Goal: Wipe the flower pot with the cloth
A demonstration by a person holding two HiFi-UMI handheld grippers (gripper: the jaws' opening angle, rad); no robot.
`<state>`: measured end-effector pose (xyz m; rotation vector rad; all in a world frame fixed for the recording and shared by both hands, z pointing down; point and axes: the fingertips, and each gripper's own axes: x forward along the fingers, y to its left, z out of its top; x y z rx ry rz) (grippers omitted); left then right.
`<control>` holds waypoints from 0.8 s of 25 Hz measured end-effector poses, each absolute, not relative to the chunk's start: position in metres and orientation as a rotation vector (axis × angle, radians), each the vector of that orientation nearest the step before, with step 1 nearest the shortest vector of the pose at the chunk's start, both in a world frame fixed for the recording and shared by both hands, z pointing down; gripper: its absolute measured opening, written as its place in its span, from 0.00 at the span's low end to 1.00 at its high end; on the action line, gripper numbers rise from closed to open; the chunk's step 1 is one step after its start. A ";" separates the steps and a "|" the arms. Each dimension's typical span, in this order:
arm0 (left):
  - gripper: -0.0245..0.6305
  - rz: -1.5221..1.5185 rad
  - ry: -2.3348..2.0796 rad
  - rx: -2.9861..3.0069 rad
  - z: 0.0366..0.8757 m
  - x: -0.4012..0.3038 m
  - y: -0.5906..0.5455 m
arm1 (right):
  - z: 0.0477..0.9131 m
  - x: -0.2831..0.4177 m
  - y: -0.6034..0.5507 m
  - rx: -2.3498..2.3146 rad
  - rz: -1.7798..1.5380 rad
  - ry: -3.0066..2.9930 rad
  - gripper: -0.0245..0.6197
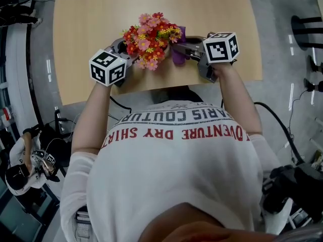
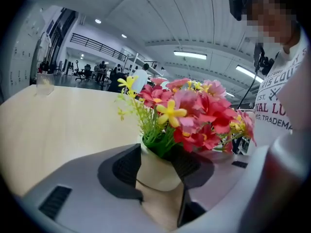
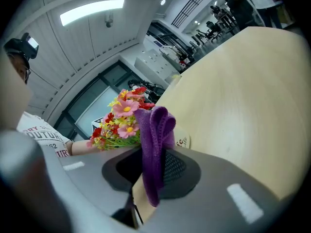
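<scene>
Two forearms (image 1: 94,116) converge; left hand-held gripper (image 2: 162,160) clamps pot (image 2: 156,174), right one (image 3: 151,168) cloth (image 3: 155,129).

The person wears a white shirt (image 1: 176,160) with red and grey block lettering, loose white sleeves (image 1: 75,185), and a black camera (image 2: 237,5) on the head. The left gripper (image 1: 132,51) and right gripper (image 1: 178,47) are smooth grey shells with dark ribbed pads (image 2: 127,166). The left cube (image 1: 107,67) and right cube (image 1: 220,47) are white with black square markers.
</scene>
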<state>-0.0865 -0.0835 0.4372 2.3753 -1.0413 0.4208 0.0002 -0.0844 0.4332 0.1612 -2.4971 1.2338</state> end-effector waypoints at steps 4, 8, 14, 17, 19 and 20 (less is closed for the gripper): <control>0.33 0.414 -1.035 2.377 0.437 -0.085 -0.084 | 0.427 0.010 -0.093 0.222 1.267 -2.525 0.14; 0.33 0.408 -1.064 2.367 0.435 -0.085 -0.077 | 0.415 0.014 -0.104 0.276 1.284 -2.559 0.14; 0.33 0.368 -1.097 2.351 0.433 -0.083 -0.067 | 0.417 0.003 -0.108 0.279 1.340 -2.563 0.14; 0.33 0.357 -1.100 2.346 0.432 -0.080 -0.075 | 0.426 0.003 -0.120 0.304 1.352 -2.539 0.14; 0.33 0.362 -1.094 2.349 0.435 -0.074 -0.078 | 0.437 0.008 -0.125 0.332 1.346 -2.514 0.14; 0.33 0.364 -1.089 2.351 0.436 -0.072 -0.078 | 0.444 0.010 -0.126 0.348 1.331 -2.495 0.14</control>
